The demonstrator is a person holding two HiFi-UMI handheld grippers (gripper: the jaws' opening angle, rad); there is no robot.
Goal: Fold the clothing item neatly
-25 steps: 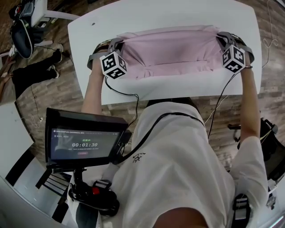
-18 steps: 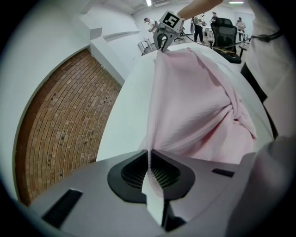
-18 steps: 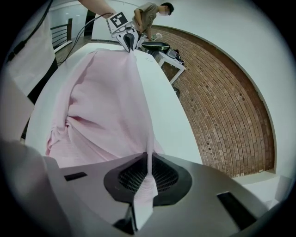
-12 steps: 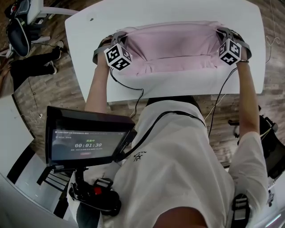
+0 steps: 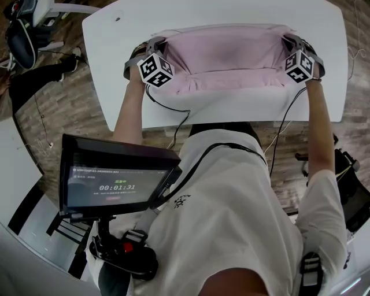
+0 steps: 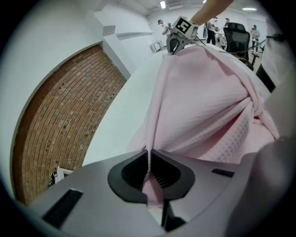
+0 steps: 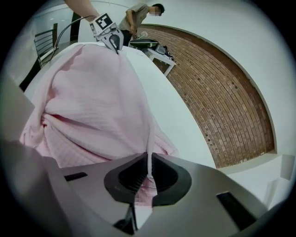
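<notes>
Two pink garment [image 5: 225, 55] edges tight between jaws

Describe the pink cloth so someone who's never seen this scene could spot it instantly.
Look at the white table standing on the wood floor. Across it stretches a pale pink waffle-weave cloth, pinched at one end by the left gripper and at the other by the right gripper. It is the only soft, coloured thing on the table.

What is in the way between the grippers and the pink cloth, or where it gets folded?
Nothing visible. The left gripper and right gripper are both shut on the pink cloth's edge, and the white table right around it is bare.
</notes>
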